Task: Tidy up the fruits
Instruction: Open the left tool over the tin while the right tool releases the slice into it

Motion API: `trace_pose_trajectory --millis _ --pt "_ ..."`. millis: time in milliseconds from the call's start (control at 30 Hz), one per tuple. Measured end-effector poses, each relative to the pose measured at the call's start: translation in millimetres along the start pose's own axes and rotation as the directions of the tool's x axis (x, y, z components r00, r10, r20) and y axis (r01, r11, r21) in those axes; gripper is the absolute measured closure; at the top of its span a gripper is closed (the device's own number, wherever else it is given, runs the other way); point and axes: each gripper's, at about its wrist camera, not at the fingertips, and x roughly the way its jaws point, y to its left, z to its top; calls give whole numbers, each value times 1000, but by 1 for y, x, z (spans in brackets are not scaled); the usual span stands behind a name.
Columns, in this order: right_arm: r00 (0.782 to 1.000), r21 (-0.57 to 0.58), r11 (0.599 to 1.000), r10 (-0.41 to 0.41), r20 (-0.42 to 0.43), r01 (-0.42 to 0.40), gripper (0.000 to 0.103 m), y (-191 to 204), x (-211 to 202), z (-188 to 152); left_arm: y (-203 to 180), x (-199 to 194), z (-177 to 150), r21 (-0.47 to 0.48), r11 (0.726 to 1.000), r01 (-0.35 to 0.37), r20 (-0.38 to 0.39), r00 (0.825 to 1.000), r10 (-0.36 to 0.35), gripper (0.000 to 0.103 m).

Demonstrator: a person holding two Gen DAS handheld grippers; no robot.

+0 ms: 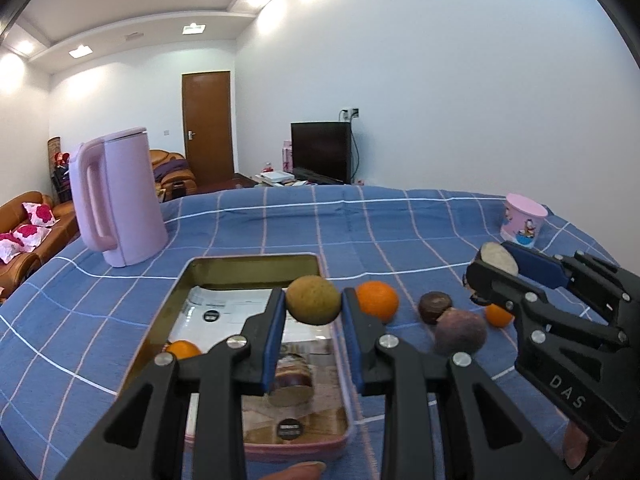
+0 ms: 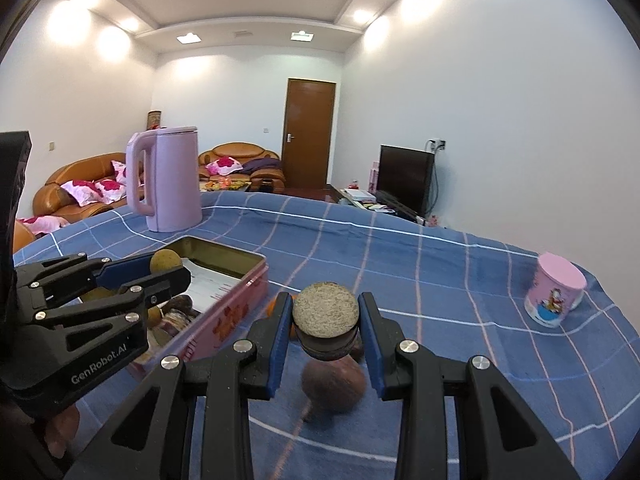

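Gripping a round olive-brown fruit [image 1: 313,300] between its blue pads, the left gripper [image 1: 314,312] hangs over the far end of the open tin [image 1: 256,261]. Seen from the right wrist, the same fruit [image 2: 166,261] sits in that gripper [image 2: 160,270] above the tin's near rim [image 2: 224,280].

The right gripper [image 2: 326,320] is clamped on a dark fruit with a flat, pale, grainy cut face [image 2: 326,312]; from the left wrist this cut fruit [image 1: 498,258] shows at the fingertips of the right gripper [image 1: 496,264], above the cloth and to the right of the tin.

Inside the tin lie a small orange [image 1: 183,349], printed paper, and some dark round pieces that cannot be told clearly.

On the blue checked cloth [image 1: 400,220], just right of the tin, rest a larger orange [image 1: 377,301], a dark brown fruit [image 1: 435,306], a purple-brown fruit [image 1: 460,332] and another small orange [image 1: 498,315] partly behind the right gripper. The purple-brown fruit [image 2: 334,386] lies directly below the right gripper's load.

A lilac kettle [image 1: 118,200] stands beyond the tin on the left. A pink cup [image 1: 523,220] stands well apart at the right.

A fingertip [image 1: 296,471] shows at the bottom edge of the left wrist view.
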Motion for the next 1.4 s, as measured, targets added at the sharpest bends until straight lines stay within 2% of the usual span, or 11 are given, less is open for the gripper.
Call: trace_pose_trajectory --millis 533,867,1400 --pt "994 -46 994 98 -50 -100 68 43 45 19 63 18 7 -50 993 -106 -40 994 104 74" --pt "981 -48 984 166 -105 -171 68 66 77 28 80 36 11 -49 992 -116 -89 990 112 74" --pt "954 -58 970 218 -204 -234 68 90 107 24 86 55 10 -32 991 -128 -156 980 122 74"
